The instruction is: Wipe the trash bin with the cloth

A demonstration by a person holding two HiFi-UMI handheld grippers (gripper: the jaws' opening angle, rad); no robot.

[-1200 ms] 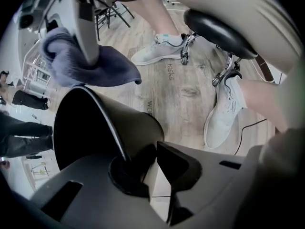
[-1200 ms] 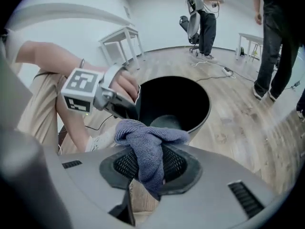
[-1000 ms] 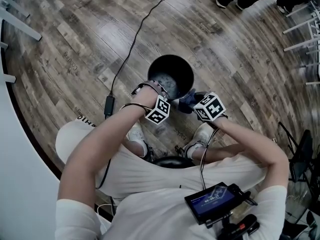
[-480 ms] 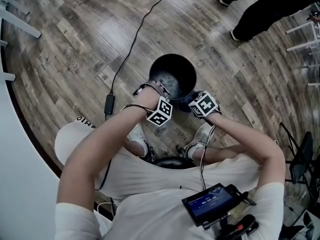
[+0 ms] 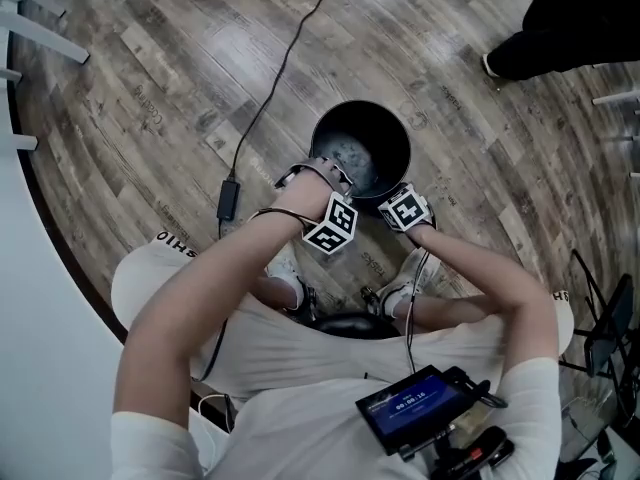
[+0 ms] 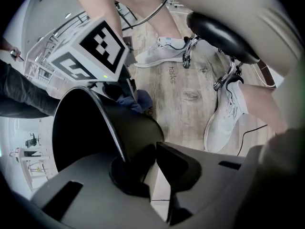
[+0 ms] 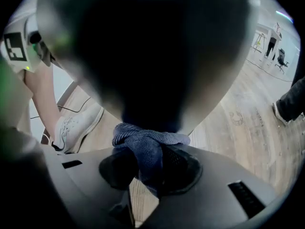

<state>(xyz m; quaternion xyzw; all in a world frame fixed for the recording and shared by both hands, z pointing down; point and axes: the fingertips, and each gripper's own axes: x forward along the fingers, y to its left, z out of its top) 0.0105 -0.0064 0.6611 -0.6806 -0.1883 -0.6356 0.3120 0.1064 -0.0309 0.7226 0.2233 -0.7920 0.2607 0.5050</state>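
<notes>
The black trash bin (image 5: 360,148) stands on the wood floor in front of my knees. My left gripper (image 5: 338,178) is shut on its near rim; in the left gripper view the thin rim (image 6: 114,132) runs down between the jaws of this gripper (image 6: 150,159). My right gripper (image 5: 390,202) sits at the bin's near right side. It is shut on a dark blue cloth (image 7: 145,147) that presses against the bin's outer wall (image 7: 152,56). The left gripper view also catches the cloth (image 6: 136,100) under the right gripper's marker cube (image 6: 90,46).
A black cable (image 5: 280,58) with a power brick (image 5: 228,200) runs over the floor left of the bin. My white shoes (image 6: 164,51) and a stool's base (image 6: 224,32) are close behind it. Another person's dark legs (image 5: 570,28) stand at the top right.
The right gripper with the cloth has slid left along the bin's near side, closer to the left gripper. The left gripper keeps its hold on the rim. The bystander's legs moved right.
</notes>
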